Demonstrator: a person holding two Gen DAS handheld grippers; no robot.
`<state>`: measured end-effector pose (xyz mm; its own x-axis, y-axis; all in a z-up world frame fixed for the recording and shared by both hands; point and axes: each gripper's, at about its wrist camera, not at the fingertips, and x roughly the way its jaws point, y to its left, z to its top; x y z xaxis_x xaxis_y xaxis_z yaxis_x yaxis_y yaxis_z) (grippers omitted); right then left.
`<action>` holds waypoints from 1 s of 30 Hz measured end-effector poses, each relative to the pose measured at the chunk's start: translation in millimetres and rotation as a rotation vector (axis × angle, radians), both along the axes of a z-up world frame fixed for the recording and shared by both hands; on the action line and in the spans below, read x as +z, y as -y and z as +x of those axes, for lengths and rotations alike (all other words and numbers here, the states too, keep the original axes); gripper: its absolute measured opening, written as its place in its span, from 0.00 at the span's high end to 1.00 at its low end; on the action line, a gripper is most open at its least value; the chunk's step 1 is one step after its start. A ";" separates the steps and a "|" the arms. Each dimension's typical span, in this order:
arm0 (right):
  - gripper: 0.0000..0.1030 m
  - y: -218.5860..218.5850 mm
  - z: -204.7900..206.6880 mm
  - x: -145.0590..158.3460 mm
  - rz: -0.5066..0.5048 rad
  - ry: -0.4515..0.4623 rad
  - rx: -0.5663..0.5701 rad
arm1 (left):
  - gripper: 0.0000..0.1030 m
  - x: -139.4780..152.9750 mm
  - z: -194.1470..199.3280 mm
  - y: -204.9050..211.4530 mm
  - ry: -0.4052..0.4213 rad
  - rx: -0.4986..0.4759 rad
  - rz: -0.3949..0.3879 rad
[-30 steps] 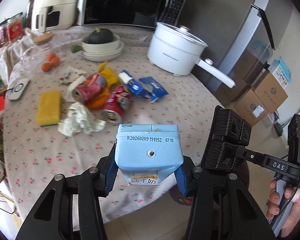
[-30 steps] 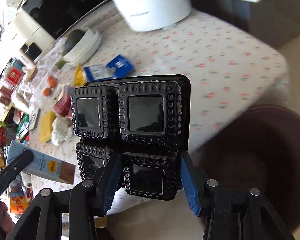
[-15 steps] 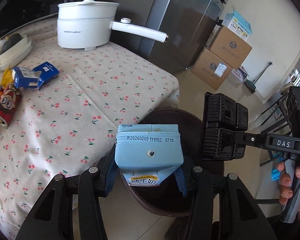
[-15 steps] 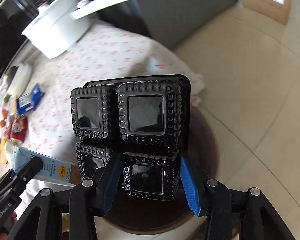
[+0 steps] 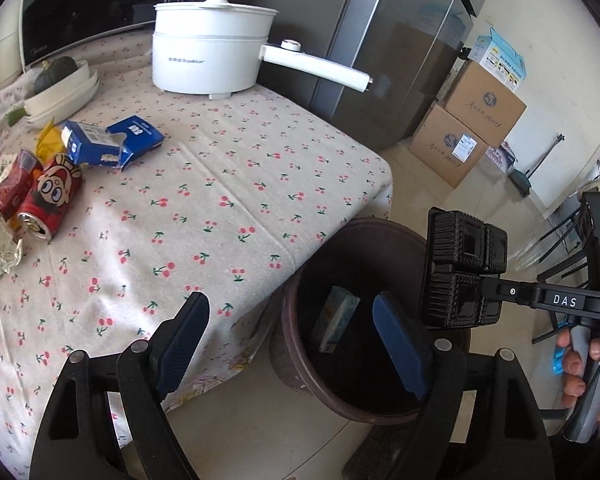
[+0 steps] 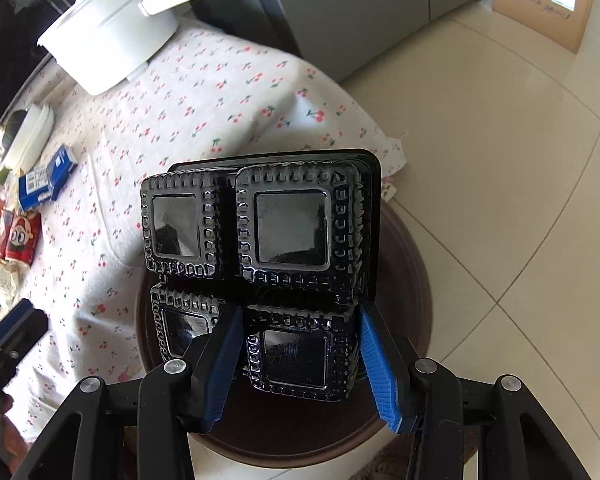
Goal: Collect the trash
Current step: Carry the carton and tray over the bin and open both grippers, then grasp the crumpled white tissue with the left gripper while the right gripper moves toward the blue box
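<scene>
Left gripper point(image 5: 288, 344): the jaws are spread wide and nothing is held between them; they are held above the near rim of the bin.
Milk carton point(image 5: 335, 322): a pale blue carton is seen inside the bin, just ahead of the open left jaws, leaning on the inner wall; its print cannot be read here.
Bin point(image 5: 296, 376): a dark brown round bin is placed on the floor, touching the hanging edge of the tablecloth.
Right gripper point(image 6: 300, 360): the jaws are pressed on the lower part of a black plastic tray point(image 6: 288, 232) with four square cavities, held upright over the bin point(image 6: 400, 412).
Writing: "DAS" is read on the right gripper's arm point(image 5: 564, 301); "Royalstar" seems printed on the white pot point(image 5: 208, 60), but small.
Other trash: two red cans point(image 5: 40, 200) with a cartoon face and a torn blue box point(image 5: 112, 144) are lying on the table, far left of the left jaws.
Surface: a table is covered by a pale tablecloth point(image 5: 220, 200) with a cherry pattern.
Room: beige floor tiles point(image 6: 520, 160), a grey refrigerator point(image 5: 380, 60) and cardboard boxes point(image 5: 468, 128) are seen beyond the jaws.
</scene>
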<state>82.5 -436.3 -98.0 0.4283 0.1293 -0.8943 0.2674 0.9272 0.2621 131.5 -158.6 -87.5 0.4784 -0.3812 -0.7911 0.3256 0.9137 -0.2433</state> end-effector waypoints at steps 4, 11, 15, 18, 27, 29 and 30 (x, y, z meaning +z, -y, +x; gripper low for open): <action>0.48 -10.3 5.5 -5.0 -0.017 -0.037 0.022 | 0.16 7.2 -4.3 -21.7 0.007 0.028 0.020; 0.23 -27.9 13.3 -5.8 0.005 -0.026 0.035 | 0.16 15.0 -8.1 -59.2 0.008 0.078 0.058; 0.23 -44.1 18.9 -5.3 0.001 -0.028 0.054 | 0.16 19.1 -9.6 -80.7 0.015 0.109 0.078; 0.23 -56.2 23.8 -3.4 0.000 -0.028 0.068 | 0.16 22.5 -9.2 -97.9 0.014 0.140 0.085; 0.20 -103.3 48.6 4.7 0.000 0.001 0.112 | 0.16 29.6 -5.6 -165.9 0.010 0.278 0.132; 0.19 -116.8 56.1 6.2 0.008 0.008 0.129 | 0.16 29.3 -3.7 -184.8 -0.003 0.317 0.131; 0.19 -122.7 59.5 6.6 0.011 0.011 0.138 | 0.16 28.6 -2.5 -194.4 -0.011 0.338 0.128</action>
